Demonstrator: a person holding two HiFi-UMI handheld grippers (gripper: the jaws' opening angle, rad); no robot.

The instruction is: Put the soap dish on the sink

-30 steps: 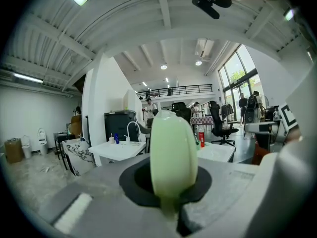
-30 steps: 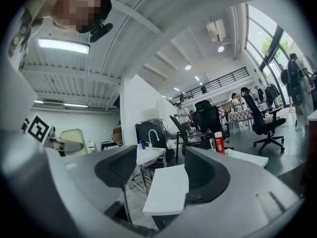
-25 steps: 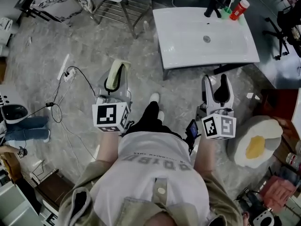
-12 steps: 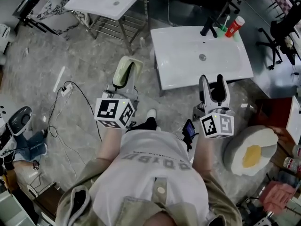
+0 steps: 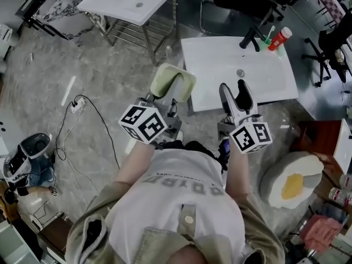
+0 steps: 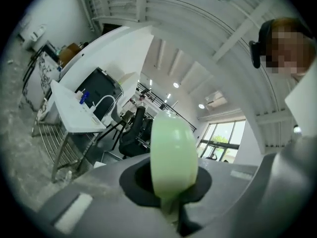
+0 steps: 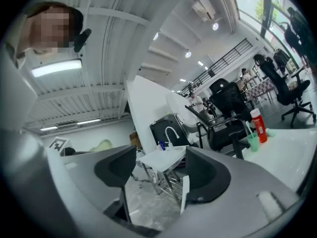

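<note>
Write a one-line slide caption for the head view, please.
Left hand-held gripper holds a pale green soap dish near the white rectangular sink; right hand-held gripper open, empty.

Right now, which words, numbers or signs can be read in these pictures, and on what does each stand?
Nothing reads clearly.
White shirt: one line of dark letters, upside down, too blurred.
Cubes on left gripper and right gripper: black-and-white square markers, no letters.
Red bottle: label too small.
Soap dish: no print.
</note>
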